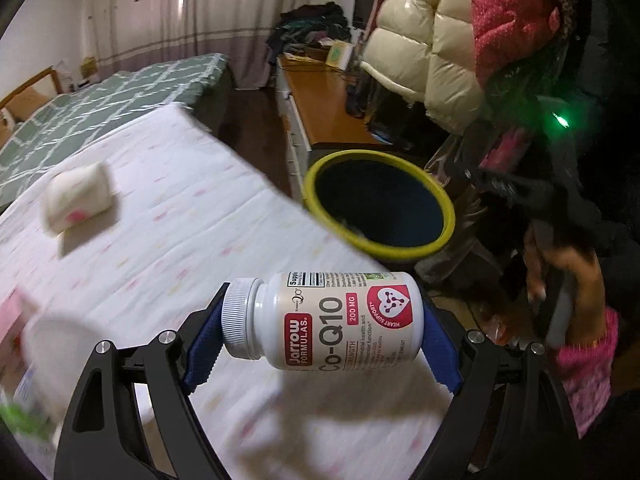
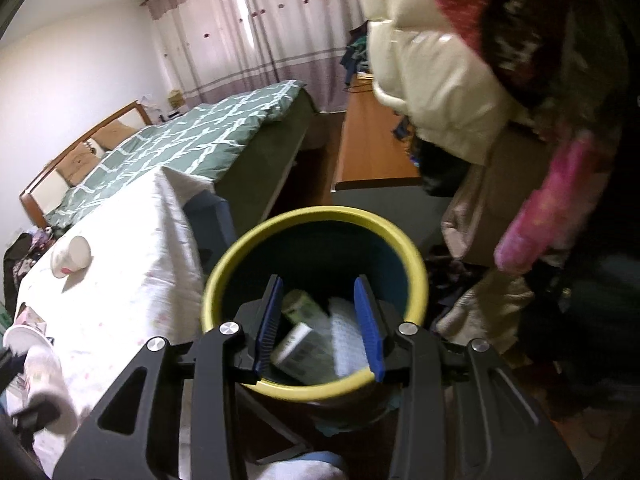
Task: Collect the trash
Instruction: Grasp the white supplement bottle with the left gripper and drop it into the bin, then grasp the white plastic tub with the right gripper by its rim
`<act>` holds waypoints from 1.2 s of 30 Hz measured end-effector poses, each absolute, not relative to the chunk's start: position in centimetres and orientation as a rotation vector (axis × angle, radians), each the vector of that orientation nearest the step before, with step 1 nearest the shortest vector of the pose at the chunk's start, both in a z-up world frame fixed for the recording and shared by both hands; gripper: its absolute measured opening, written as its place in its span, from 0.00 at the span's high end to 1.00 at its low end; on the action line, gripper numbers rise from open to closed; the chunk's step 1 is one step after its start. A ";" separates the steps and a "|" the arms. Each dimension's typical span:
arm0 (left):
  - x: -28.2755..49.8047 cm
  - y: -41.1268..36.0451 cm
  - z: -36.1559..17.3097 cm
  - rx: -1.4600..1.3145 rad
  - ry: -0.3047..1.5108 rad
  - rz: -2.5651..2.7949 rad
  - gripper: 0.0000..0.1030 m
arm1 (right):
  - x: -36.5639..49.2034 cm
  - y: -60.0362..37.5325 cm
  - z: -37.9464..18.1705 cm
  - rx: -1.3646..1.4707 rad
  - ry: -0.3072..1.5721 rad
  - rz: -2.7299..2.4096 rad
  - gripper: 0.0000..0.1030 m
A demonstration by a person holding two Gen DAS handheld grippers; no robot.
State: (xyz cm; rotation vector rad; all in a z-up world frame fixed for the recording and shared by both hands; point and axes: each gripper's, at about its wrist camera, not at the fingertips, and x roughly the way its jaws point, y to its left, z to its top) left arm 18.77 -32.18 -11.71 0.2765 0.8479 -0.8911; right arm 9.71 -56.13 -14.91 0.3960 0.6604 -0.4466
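A white supplement bottle [image 1: 340, 320] with a ribbed cap lies sideways between the blue pads of my left gripper [image 1: 320, 320], which is shut on it end to end above the white tablecloth [image 1: 180, 220]. The yellow-rimmed dark bin [image 1: 448, 216] stands just beyond the table's right edge. In the right wrist view my right gripper [image 2: 318, 284] hangs open over that bin [image 2: 312, 216], with nothing between its fingers. Inside the bin lie a green-and-white box [image 2: 304, 344] and a white wrapper [image 2: 344, 332]. A tipped paper cup [image 1: 78, 200] [image 2: 72, 256] rests on the table.
Blurred white and pink items [image 1: 36, 340] sit at the table's near left corner. A bed with a green checked cover [image 2: 192, 136] lies behind the table. A wooden desk [image 1: 320, 100] and hanging puffy jackets [image 1: 432, 40] crowd the right side. A person's hand [image 1: 568, 288] and pink sleeve [image 2: 548, 208] are close to the bin.
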 end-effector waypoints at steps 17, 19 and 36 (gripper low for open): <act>22.8 -52.2 -12.9 0.337 0.843 -1.002 0.19 | 3.7 -59.5 -16.5 0.403 0.683 -0.555 0.58; 23.1 -52.6 -13.2 0.338 0.842 -0.993 0.09 | 3.4 -59.5 -16.7 0.409 0.690 -0.554 0.58; 20.3 -38.4 -5.4 0.138 0.711 -0.900 0.05 | 5.1 -56.3 -16.3 0.371 0.713 -0.472 0.57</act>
